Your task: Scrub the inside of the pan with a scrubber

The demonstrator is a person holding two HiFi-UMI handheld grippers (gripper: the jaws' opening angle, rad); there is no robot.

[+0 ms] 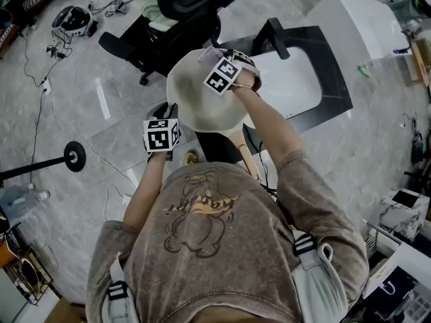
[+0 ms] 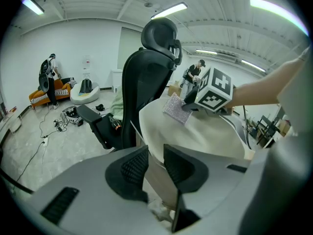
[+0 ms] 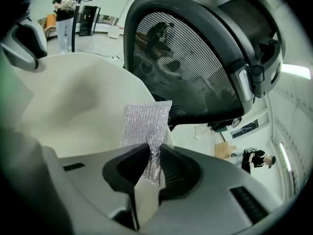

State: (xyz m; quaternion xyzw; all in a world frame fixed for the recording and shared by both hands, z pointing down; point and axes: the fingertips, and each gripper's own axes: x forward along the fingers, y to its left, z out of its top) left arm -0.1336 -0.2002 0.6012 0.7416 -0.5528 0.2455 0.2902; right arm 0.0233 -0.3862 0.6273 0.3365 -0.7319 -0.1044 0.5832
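Observation:
A cream pan is held up in the air over the floor, its inside facing me. My left gripper is shut on the pan's near rim wall, which stands edge-on between the pads. The pan's pale handle sticks out toward the person's body. My right gripper is shut on a silvery mesh scrubber, which lies against the pan's inside near the far rim. In the left gripper view the scrubber shows under the right gripper's marker cube.
A black office chair stands just beyond the pan, its mesh back close behind the scrubber. A white table with a black frame is to the right. Cables and a round stand base lie on the floor at left. People stand far off.

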